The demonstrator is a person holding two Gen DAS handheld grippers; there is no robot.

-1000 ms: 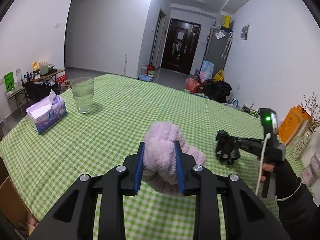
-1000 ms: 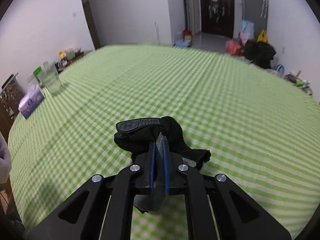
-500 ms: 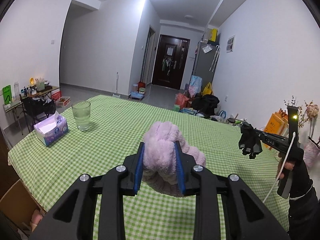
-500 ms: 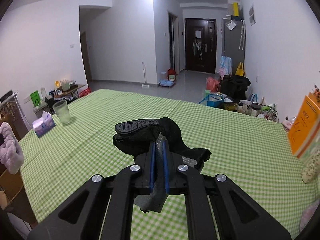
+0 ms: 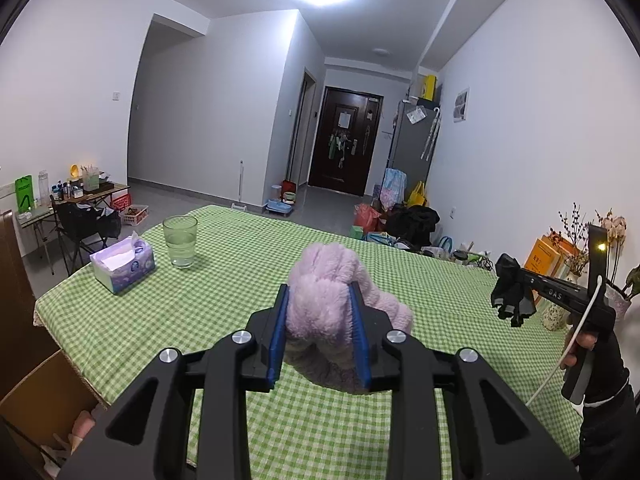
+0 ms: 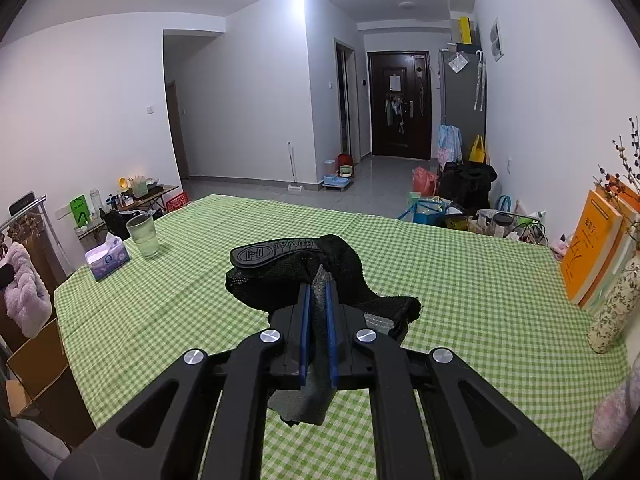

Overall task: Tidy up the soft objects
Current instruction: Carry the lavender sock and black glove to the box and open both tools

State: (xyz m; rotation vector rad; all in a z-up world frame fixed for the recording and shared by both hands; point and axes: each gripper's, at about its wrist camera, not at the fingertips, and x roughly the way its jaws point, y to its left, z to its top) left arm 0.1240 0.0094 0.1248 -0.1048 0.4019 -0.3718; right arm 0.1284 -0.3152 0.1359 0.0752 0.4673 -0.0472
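Observation:
My left gripper [image 5: 319, 300] is shut on a fluffy lilac plush item [image 5: 328, 300], held up above the green checked tablecloth [image 5: 224, 304]. The same plush item [image 6: 24, 292] shows at the far left of the right wrist view. My right gripper [image 6: 316, 292] is shut on a black glove [image 6: 296, 276] with a rubber logo strap, also lifted off the table. In the left wrist view the right gripper [image 5: 516, 288] hangs at the right with the black glove [image 5: 512, 292] dangling from its tip, a gloved hand [image 5: 592, 348] holding its handle.
A glass of water [image 5: 181, 241] and a purple tissue box [image 5: 123, 265] stand at the table's far left. Orange books [image 6: 596, 248] and a floral vase [image 6: 612, 312] line the right edge. A cardboard box [image 5: 44, 400] sits below the table's left corner.
Both grippers have risen away from the table with their loads still held. The view has tilted up, showing more of the room and ceiling. The right gripper moved further right.

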